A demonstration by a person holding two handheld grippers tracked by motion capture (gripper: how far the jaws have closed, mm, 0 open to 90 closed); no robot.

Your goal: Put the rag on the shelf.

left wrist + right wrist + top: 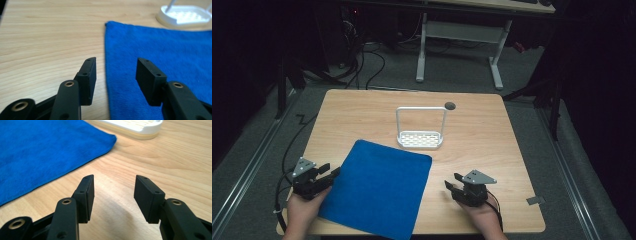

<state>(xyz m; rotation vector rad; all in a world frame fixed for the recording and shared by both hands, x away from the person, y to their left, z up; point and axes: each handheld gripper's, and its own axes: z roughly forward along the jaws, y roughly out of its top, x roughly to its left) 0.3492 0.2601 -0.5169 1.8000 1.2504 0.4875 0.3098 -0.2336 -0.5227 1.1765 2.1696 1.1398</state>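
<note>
- The blue cloth (pixel 376 187) lies flat on the near half of the table (pixel 482 145), a little turned, with its near edge reaching the table's front edge.
- The left gripper (pixel 328 171) is at the cloth's left edge; its jaws are open and hold nothing, and the edge runs between them in the left gripper view (pixel 116 75).
- The right gripper (pixel 453 180) is near the cloth's right side, on bare wood, jaws open and empty.
- A white rack (pixel 420 138) with a tall wire handle stands just behind the cloth's far corner.
- Nothing lies between grippers and cloth.
- The cloth looks soft and fuzzy; the table is light wood grain; the rack's base has small holes.
</note>
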